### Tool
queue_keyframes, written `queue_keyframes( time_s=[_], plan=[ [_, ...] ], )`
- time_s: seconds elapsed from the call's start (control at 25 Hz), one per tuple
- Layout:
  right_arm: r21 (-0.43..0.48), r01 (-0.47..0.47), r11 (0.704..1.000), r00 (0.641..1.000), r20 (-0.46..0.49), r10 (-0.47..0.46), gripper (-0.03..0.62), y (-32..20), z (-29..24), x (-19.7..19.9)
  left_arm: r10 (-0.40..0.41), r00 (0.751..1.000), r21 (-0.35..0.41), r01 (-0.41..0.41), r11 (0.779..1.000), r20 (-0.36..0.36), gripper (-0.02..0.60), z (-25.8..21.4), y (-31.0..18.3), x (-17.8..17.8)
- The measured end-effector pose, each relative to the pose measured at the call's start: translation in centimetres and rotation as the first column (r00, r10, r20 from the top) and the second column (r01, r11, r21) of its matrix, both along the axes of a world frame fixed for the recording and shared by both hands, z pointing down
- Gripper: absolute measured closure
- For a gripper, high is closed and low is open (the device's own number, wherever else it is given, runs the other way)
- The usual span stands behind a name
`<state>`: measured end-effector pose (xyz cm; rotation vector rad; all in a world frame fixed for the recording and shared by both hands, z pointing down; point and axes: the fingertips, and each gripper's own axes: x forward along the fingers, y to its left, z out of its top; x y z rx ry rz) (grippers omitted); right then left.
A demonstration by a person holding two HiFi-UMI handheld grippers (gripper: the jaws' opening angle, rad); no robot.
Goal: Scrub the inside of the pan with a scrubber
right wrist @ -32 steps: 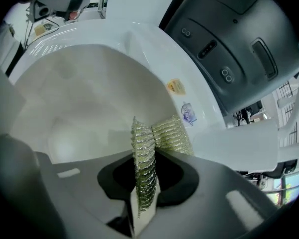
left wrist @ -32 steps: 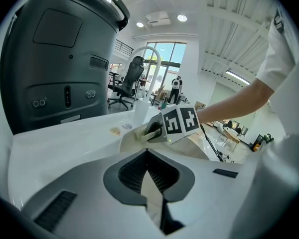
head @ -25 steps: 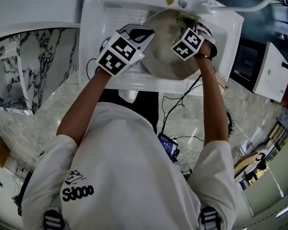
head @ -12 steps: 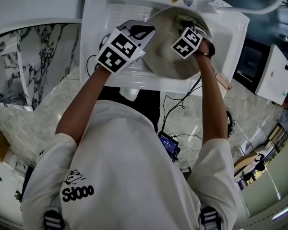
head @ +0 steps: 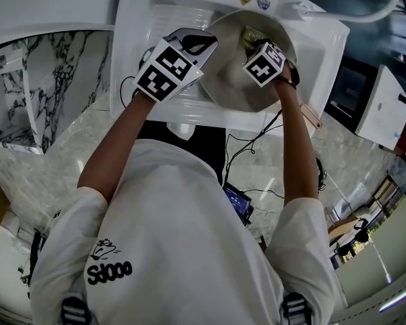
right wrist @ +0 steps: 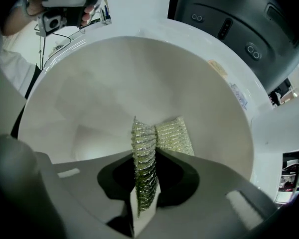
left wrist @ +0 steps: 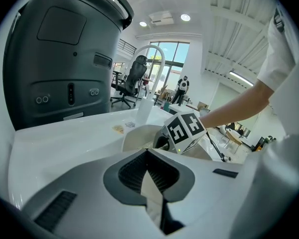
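Grips a glittering mesh scrubber [right wrist: 173, 133] in the right gripper [right wrist: 145, 156], jaws closed tight on it, free end touching the pale pan [right wrist: 104, 98] wall just ahead of the tips. Holds the pan steady with the left gripper [left wrist: 148, 156], jaws shut on a thin pale edge, apparently the rim, across the bowl from the right one. Best done by pressing firmly, sweeping overlapping arcs, and keeping that rim clamp from slipping.
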<state>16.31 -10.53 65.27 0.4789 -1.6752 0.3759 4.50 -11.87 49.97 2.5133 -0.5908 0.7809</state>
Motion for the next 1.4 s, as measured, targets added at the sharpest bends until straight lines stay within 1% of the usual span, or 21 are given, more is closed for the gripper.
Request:
queue_keyframes(
  time_s=[0.28, 0.48, 0.56, 0.72, 0.84, 0.96, 1.08, 1.16, 1.32, 1.4],
  plan=[
    [-0.121, 0.063, 0.991, 0.998, 0.028, -0.060, 0.522, 4.5, -0.5, -0.2, -0.053, 0.998, 0.001, 0.053, 0.999, 0.024, 0.577, -0.8, 0.1, -0.2],
    [-0.218, 0.070, 0.974, 0.994, 0.101, -0.048, 0.522, 7.4, -0.7, -1.0, -0.123, 0.991, 0.006, 0.123, 0.992, 0.059, 0.577, -0.6, 0.9, -1.4],
    [-0.261, 0.098, 0.960, 0.990, 0.121, -0.068, 0.522, 8.8, -0.7, -1.4, -0.147, 0.987, 0.009, 0.147, 0.989, 0.070, 0.577, -0.8, 1.4, -1.5],
    [-0.338, 0.184, 0.923, 0.981, 0.121, -0.151, 0.522, 11.9, -0.8, -1.4, -0.192, 0.980, 0.026, 0.191, 0.981, 0.054, 0.577, -1.6, 2.1, -1.0],
    [-0.346, 0.254, 0.903, 0.966, 0.143, -0.217, 0.523, 13.5, -1.1, -2.3, -0.210, 0.977, 0.028, 0.209, 0.978, 0.044, 0.577, -1.8, 2.8, -0.6],
    [-0.364, 0.279, 0.889, 0.960, 0.134, -0.247, 0.525, 13.0, -1.2, -2.4, -0.223, 0.974, 0.036, 0.221, 0.975, 0.044, 0.577, -2.0, 3.2, -0.6],
    [-0.454, 0.288, 0.843, 0.957, 0.177, -0.231, 0.525, 14.0, -1.5, -2.7, -0.241, 0.970, 0.044, 0.240, 0.970, 0.036, 0.577, -2.6, 3.6, -0.6],
    [-0.508, 0.285, 0.813, 0.956, 0.213, -0.201, 0.524, 14.5, -2.0, -3.1, -0.248, 0.968, 0.047, 0.246, 0.968, 0.035, 0.577, -2.8, 3.8, -0.9],
    [-0.618, 0.235, 0.750, 0.959, 0.272, -0.076, 0.523, 15.1, -2.9, -3.6, -0.254, 0.966, 0.047, 0.252, 0.967, 0.042, 0.577, -2.7, 4.1, -1.5],
    [-0.655, 0.215, 0.725, 0.956, 0.292, -0.020, 0.522, 15.4, -3.5, -3.7, -0.257, 0.965, 0.046, 0.255, 0.966, 0.042, 0.577, -2.7, 4.1, -1.7]
  ],
)
